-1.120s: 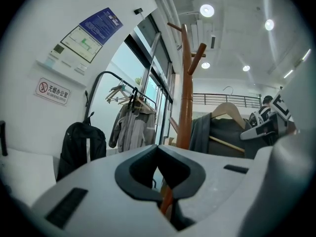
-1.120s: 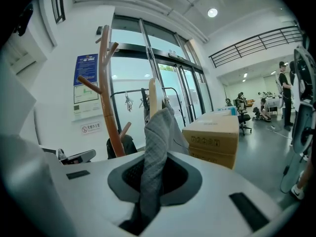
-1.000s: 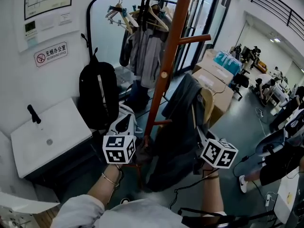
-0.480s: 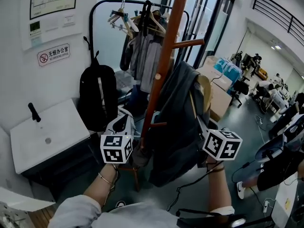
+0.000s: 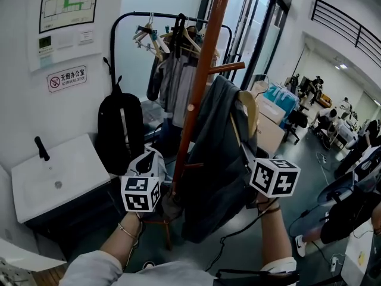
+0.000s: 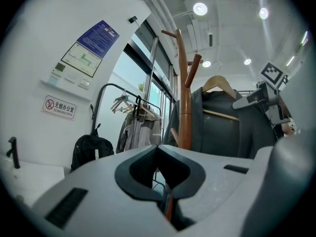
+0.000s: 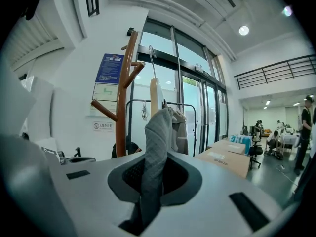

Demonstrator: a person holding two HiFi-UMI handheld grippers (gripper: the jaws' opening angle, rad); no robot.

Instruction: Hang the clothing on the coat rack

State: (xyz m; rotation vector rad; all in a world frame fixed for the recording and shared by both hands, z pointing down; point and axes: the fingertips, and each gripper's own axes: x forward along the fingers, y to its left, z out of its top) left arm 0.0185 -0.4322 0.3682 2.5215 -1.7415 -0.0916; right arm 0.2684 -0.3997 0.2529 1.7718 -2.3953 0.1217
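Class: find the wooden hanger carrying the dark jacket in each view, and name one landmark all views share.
Head view: wooden hanger right of centre, atop the jacket's shoulders.
Left gripper view: hanger upper right, above the jacket.
Right gripper view: hanger centre, edge-on, above the jacket fabric.
Shared landmark: brown coat rack pole, left of the hanger everywhere.

The jacket (image 5: 217,159) on its hanger (image 5: 250,109) is right of the coat rack (image 5: 199,82), the backpack (image 5: 121,133) left.

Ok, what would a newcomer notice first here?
The brown coat rack running up the centre of the head view. Just right of it, a dark jacket on a wooden hanger, its cloth pinched in the right hand-held gripper. A black backpack hangs by the left wall.
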